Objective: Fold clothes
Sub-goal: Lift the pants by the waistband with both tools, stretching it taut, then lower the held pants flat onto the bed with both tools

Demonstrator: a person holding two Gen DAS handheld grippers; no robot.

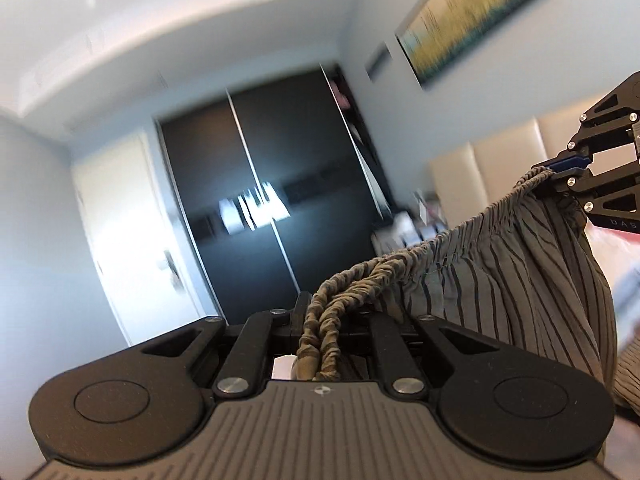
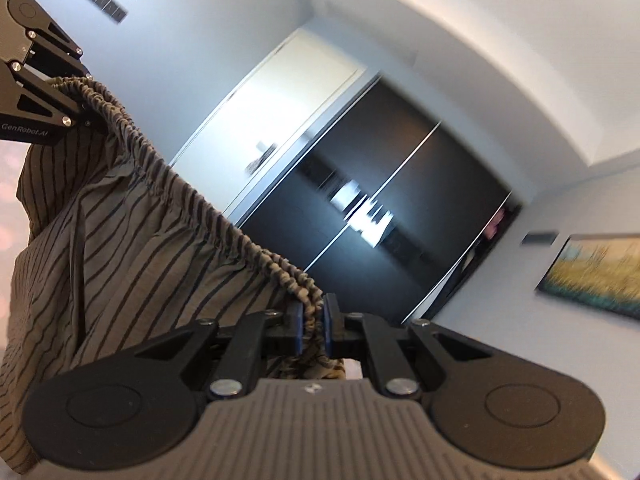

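Observation:
A brown garment with thin dark stripes (image 1: 520,264) and a gathered elastic waistband hangs in the air between both grippers. My left gripper (image 1: 326,316) is shut on one bunched end of the waistband (image 1: 320,340). My right gripper (image 2: 311,322) is shut on the other end, its blue pads (image 2: 330,330) pinching the band. The striped garment (image 2: 132,236) drapes down to the left in the right wrist view. Each gripper also shows in the other's view: the right gripper (image 1: 560,168) at the right edge, the left gripper (image 2: 84,100) at the upper left.
A dark sliding wardrobe (image 1: 272,208) and a white door (image 1: 132,240) stand ahead. A framed painting (image 1: 480,12) hangs on the wall above a pale padded headboard (image 1: 500,160). The dark wardrobe (image 2: 400,208) and the painting (image 2: 596,276) also appear in the right wrist view.

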